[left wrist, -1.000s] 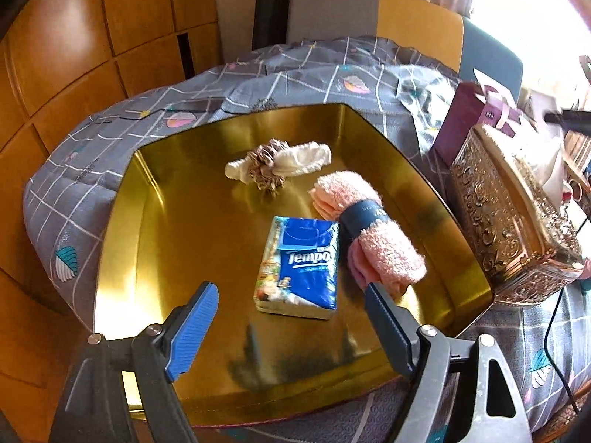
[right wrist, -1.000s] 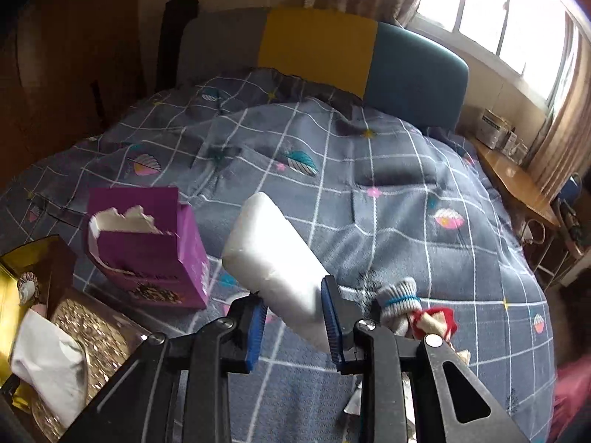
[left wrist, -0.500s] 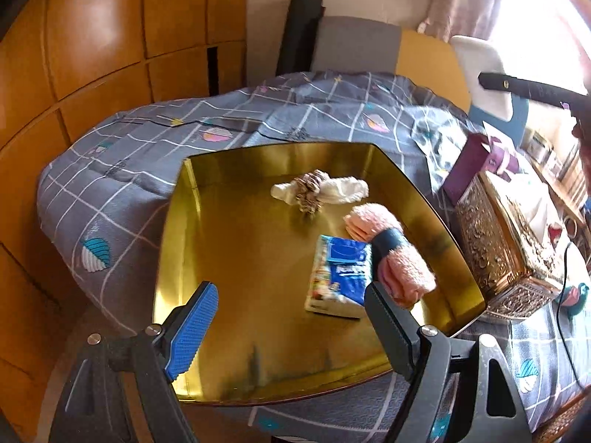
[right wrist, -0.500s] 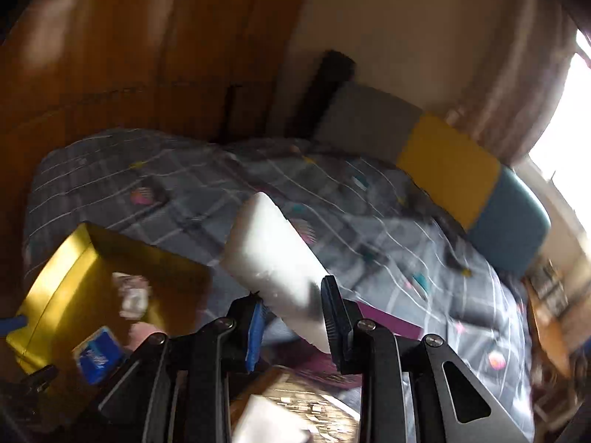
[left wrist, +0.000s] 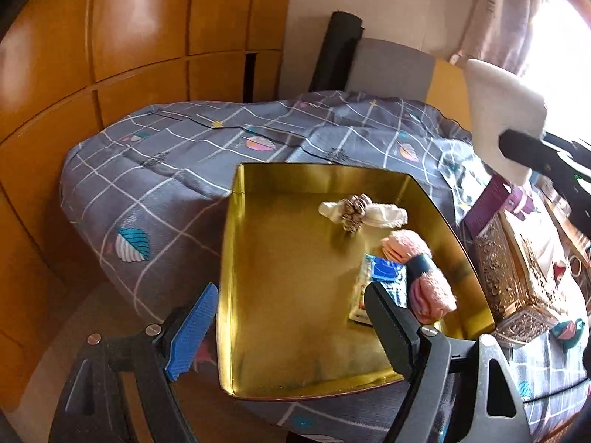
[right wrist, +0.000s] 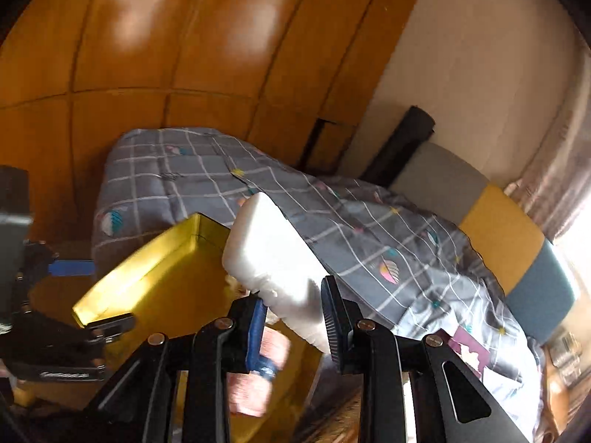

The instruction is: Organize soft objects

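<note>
White pack (right wrist: 273, 258) now above tray (right wrist: 147, 269)

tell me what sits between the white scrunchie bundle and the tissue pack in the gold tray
In the left wrist view, the pink rolled towel lies between the white bundle and the tissue pack, toward their right, in the gold tray.

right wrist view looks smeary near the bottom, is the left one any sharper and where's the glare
Right wrist view: pink towel under the right gripper is motion-blurred, window edge blown out. Left wrist view: sharper, though the tissue pack is slightly smeared; glare whites out the upper right corner and shines off the gold tray.
</note>
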